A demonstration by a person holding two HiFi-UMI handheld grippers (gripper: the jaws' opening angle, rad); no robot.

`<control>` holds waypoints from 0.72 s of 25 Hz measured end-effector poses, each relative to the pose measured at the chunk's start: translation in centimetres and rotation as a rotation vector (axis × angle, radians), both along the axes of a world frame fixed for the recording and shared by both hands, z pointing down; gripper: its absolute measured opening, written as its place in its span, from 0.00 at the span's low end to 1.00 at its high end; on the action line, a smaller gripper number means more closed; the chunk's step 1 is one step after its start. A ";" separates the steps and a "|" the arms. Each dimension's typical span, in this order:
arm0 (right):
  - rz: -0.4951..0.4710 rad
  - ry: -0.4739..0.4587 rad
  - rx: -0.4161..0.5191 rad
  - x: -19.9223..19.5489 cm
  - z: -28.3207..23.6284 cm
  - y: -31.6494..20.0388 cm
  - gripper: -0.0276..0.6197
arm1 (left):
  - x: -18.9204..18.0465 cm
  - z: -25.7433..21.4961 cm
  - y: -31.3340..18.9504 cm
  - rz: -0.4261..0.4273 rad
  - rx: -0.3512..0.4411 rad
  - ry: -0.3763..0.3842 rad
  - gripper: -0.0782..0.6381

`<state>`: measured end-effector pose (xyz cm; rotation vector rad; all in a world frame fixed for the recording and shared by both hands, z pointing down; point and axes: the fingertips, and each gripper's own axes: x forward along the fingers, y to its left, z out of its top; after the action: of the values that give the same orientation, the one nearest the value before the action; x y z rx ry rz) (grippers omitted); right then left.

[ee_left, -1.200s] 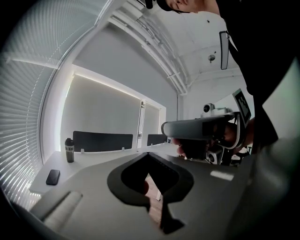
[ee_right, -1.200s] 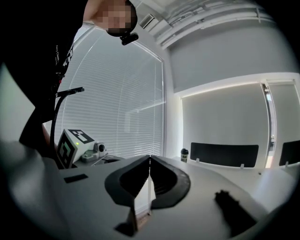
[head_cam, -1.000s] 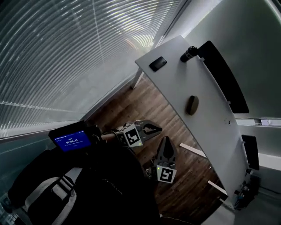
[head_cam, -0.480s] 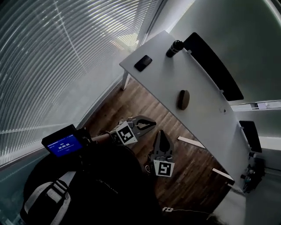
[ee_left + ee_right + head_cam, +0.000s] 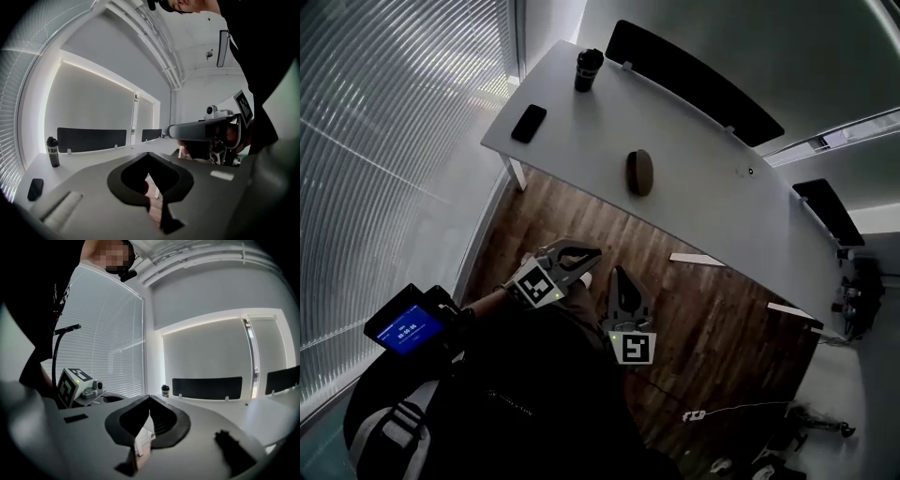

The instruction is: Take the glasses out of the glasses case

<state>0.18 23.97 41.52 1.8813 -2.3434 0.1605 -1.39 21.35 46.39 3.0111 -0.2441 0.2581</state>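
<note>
The glasses case (image 5: 639,172), a dark brown oval, lies shut near the middle of the white table (image 5: 703,206). Both grippers hang over the wooden floor, short of the table's near edge and well away from the case. My left gripper (image 5: 592,252) points toward the table, its jaws together with nothing between them; its tips (image 5: 148,153) meet in the left gripper view. To its right, my right gripper (image 5: 618,274) is also shut and empty, tips (image 5: 150,397) touching. Neither gripper view shows the case.
A black phone (image 5: 529,123) and a dark cup (image 5: 588,68) stand at the table's left end. A black divider panel (image 5: 694,80) runs along the far edge. A table leg (image 5: 517,175) is at the left corner. Cables (image 5: 741,412) lie on the floor at right.
The head view has swung so the table now lies across the top of the picture. Both grippers have moved forward toward the table, still shut and side by side.
</note>
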 end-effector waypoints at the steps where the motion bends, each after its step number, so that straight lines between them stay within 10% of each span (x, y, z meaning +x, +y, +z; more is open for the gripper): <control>1: 0.001 -0.002 -0.001 1.6 0.3 -0.1 0.05 | 1.5 0.2 -0.1 0.001 -0.002 -0.010 0.12; 18: 0.085 -0.116 -0.052 20.5 3.4 -2.0 0.05 | 11.4 4.7 0.3 0.006 0.064 -0.228 0.12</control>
<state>20.67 21.95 44.89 1.9989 -2.3072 0.3440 10.01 21.68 51.14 3.0434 -0.2668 0.6063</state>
